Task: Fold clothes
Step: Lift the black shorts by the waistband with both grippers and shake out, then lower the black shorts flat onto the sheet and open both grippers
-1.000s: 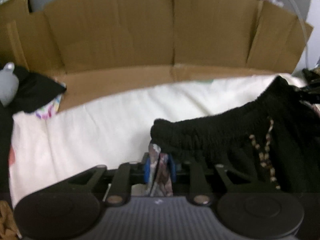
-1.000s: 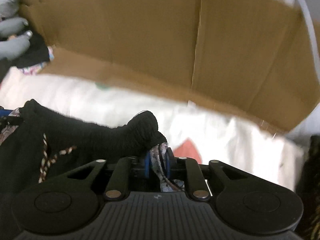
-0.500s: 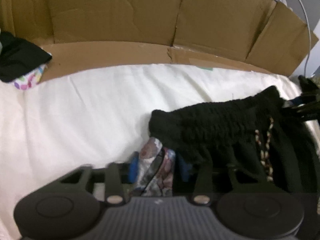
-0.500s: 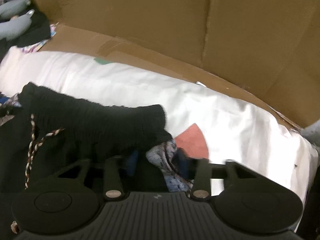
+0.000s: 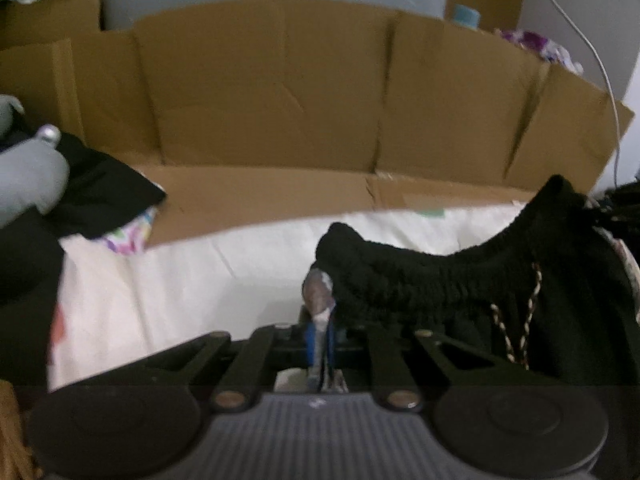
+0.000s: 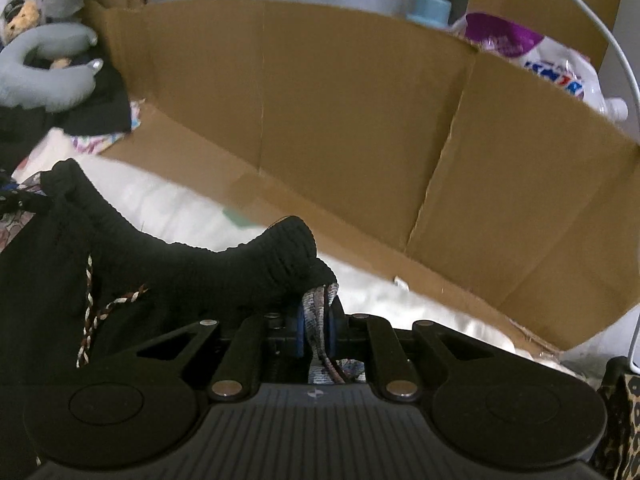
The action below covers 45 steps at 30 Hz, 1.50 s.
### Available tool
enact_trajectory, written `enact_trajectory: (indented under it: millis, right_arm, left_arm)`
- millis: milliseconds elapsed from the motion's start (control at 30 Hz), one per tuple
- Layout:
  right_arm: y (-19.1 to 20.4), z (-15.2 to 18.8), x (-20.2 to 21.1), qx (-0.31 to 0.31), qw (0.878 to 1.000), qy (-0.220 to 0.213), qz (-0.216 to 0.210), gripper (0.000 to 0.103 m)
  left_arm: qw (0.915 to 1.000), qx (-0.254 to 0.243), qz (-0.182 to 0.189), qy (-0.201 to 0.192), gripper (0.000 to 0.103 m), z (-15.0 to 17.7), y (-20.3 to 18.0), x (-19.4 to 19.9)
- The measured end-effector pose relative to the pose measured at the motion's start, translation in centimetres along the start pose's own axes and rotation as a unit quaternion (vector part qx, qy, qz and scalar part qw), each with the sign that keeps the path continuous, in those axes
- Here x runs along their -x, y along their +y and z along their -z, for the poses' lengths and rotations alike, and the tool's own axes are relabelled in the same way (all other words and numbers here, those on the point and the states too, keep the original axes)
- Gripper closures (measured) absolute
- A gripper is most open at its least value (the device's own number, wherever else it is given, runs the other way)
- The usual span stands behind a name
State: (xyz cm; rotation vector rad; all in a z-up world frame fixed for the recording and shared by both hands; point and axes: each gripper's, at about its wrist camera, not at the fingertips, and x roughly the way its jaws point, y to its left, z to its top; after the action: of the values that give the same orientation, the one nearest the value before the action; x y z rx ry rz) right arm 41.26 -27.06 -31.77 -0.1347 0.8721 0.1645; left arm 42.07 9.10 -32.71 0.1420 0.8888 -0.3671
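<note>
A black garment (image 5: 440,280) with a ribbed elastic waistband and a braided drawstring (image 5: 532,300) hangs stretched between my two grippers above a white sheet (image 5: 180,280). My left gripper (image 5: 319,336) pinches its left waistband corner, and a patterned grey fold shows between the blue pads, which are still closing. In the right wrist view the black garment (image 6: 200,264) runs left from my right gripper (image 6: 316,332). Its closing jaws squeeze the same patterned fabric at the right corner. The drawstring (image 6: 90,312) dangles at the left.
A cardboard wall (image 5: 280,100) borders the sheet's far side, cardboard wall (image 6: 320,120) in the right wrist view too. A grey plush pillow (image 6: 44,76) and black cloth (image 5: 100,200) lie far left. A purple-and-white bag (image 6: 540,56) sits behind the cardboard. Leopard-print cloth (image 6: 624,420) is near right.
Both grippers have risen with the waistband, which now sags between them off the sheet. The jaws have narrowed on the patterned fabric.
</note>
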Motion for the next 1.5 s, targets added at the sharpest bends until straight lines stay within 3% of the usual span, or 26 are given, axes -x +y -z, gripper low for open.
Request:
enact_trajectory:
  millis: [167, 400, 567, 600, 633, 700, 767, 833, 1033, 1267, 1500]
  right_arm:
    - [0.5, -2.0, -0.8, 0.006, 1.000, -0.006, 0.022, 0.094]
    - [-0.3, -2.4, -4.5, 0.006, 0.998, 0.022, 0.067, 0.093]
    - [-0.5, -2.4, -6.7, -0.008, 0.996, 0.046, 0.071, 0.089]
    - [-0.5, -2.1, -7.3, -0.015, 0.996, 0.063, 0.065, 0.071]
    - [-0.4, -1.9, -8.0, -0.022, 0.995, 0.083, 0.057, 0.063]
    - [-0.3, -1.7, -8.1, -0.023, 0.995, 0.088, 0.048, 0.056]
    - [-0.1, -1.5, -7.5, -0.020, 0.996, 0.075, 0.041, 0.045]
    - [-0.2, -1.2, -6.9, -0.014, 0.997, 0.071, 0.031, 0.038]
    - [-0.3, -0.8, -4.6, -0.058, 0.997, 0.058, 0.010, 0.038]
    - [1.6, 1.0, 0.3, -0.095, 0.994, 0.041, -0.043, 0.038]
    - [3.0, 3.1, 5.5, -0.137, 0.987, 0.027, -0.076, 0.038]
  left_arm:
    - [0.9997, 0.001, -0.023, -0.013, 0.096, -1.3, 0.5, -0.7]
    - [0.9994, 0.003, -0.033, -0.007, 0.096, -2.2, -0.1, -3.4]
    - [0.9988, 0.014, -0.046, 0.009, 0.095, -2.4, -0.4, -5.5]
    - [0.9983, 0.013, -0.052, 0.022, 0.089, -2.3, -0.5, -6.0]
    - [0.9971, 0.009, -0.063, 0.040, 0.077, -2.1, -0.6, -6.8]
    - [0.9949, -0.006, -0.079, 0.063, 0.060, -1.5, -0.8, -7.7]
    - [0.9949, -0.011, -0.082, 0.057, 0.051, -1.1, -0.6, -7.3]
    - [0.9955, 0.002, -0.076, 0.056, 0.042, -0.9, 0.0, -6.6]
    - [0.9982, 0.016, -0.043, 0.039, 0.037, 0.0, 1.3, -3.0]
    - [0.9985, -0.046, -0.005, 0.030, 0.037, 3.8, -0.5, 3.8]
    - [0.9998, -0.019, 0.000, 0.012, 0.037, 7.6, 0.8, 10.2]
